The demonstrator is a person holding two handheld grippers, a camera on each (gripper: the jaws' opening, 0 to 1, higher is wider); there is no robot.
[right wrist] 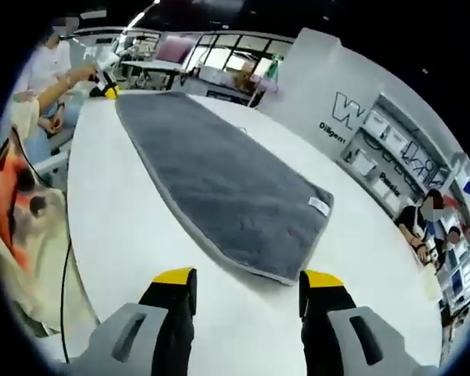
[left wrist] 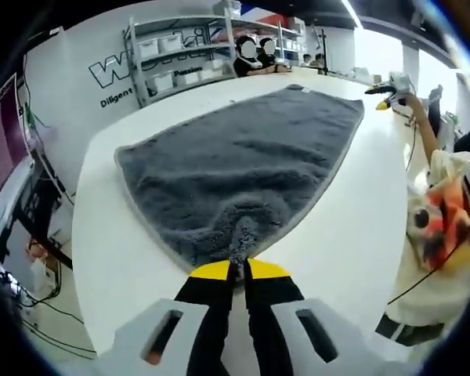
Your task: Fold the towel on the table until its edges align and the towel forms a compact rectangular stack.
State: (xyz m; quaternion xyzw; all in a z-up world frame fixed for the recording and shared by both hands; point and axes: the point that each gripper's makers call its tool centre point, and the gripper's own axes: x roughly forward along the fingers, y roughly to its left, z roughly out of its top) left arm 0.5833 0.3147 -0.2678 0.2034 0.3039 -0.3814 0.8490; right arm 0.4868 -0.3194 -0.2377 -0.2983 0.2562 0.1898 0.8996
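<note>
Grey towel [left wrist: 243, 168] is spread flat on a white table [left wrist: 125, 251], with shelving [left wrist: 180, 55] seen along the far wall. Its near corner is pinched by the left gripper [left wrist: 238, 270]; the right gripper [right wrist: 247, 283] is held apart just beside the towel's edge.

Black fingers [left wrist: 219, 309] with yellow tips on grey mounts; cream garment [right wrist: 31, 227] with orange print.
</note>
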